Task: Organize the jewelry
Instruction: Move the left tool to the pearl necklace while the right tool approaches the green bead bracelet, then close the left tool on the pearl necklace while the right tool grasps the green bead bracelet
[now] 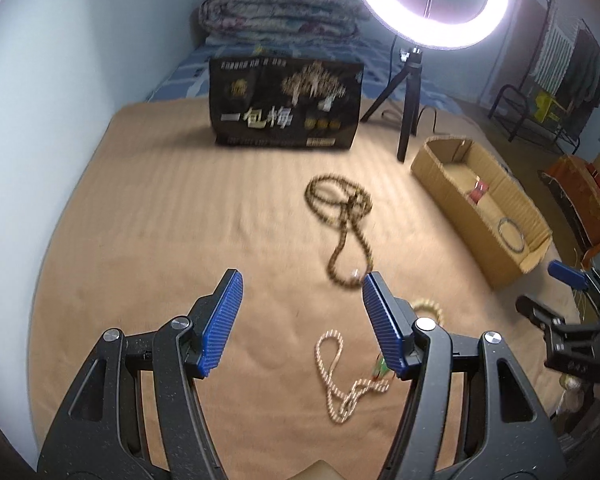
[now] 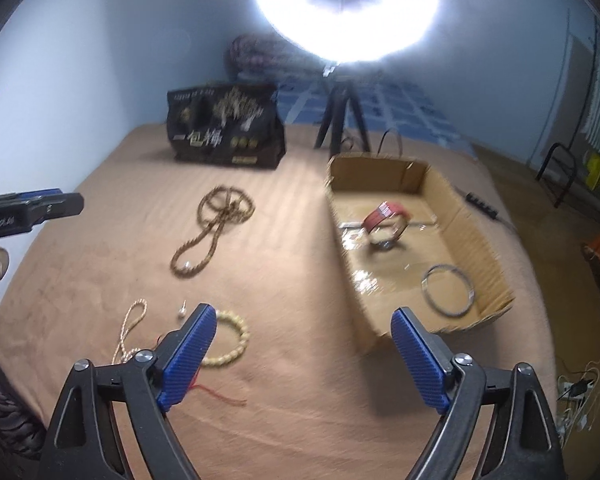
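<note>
I see my right gripper (image 2: pixel 302 354) with jaws apart, nothing between them, over the tan blanket (image 2: pixel 284 408). The cardboard box (image 2: pixel 472 236) holds a red band (image 2: pixel 386 216) and a metal bangle (image 2: pixel 448 290). Left of the box lie a brown bead necklace (image 2: pixel 216 232) and a pale bead bracelet (image 2: pixel 230 340).

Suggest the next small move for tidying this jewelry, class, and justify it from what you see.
Probably lower the open, empty right gripper onto the pale yellow beaded bracelet lying just beside its left finger. The open cardboard box already holds a thin metal bangle, while the bracelet lies loose on the tan blanket.
</note>
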`<state>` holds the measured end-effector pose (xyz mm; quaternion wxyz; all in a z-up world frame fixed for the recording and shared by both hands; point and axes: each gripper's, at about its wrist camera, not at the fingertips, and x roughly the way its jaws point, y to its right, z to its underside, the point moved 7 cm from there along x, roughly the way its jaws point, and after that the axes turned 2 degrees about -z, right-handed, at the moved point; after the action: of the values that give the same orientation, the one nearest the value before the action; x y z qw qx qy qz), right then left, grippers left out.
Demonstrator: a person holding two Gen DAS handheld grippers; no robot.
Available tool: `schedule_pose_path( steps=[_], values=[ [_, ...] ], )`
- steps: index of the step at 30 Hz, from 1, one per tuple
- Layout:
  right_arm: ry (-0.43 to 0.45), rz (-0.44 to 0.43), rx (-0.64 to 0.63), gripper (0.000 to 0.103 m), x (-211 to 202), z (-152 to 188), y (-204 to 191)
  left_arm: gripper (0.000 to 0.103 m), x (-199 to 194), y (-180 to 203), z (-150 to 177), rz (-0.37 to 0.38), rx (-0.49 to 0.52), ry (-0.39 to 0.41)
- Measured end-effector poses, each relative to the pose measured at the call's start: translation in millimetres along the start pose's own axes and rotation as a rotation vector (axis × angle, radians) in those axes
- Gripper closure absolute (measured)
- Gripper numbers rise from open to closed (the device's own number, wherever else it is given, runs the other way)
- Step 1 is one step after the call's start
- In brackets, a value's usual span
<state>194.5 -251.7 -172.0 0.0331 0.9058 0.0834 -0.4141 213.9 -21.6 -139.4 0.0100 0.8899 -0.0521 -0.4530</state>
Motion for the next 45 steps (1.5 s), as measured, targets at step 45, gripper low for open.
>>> schedule_pose_path(
  steps=[45],
  values=[
    [-0.278, -0.083, 0.037, 0.042, 117, 36, -37, 0.062, 88, 45, 117, 0.034, 0.211, -0.249]
  ],
)
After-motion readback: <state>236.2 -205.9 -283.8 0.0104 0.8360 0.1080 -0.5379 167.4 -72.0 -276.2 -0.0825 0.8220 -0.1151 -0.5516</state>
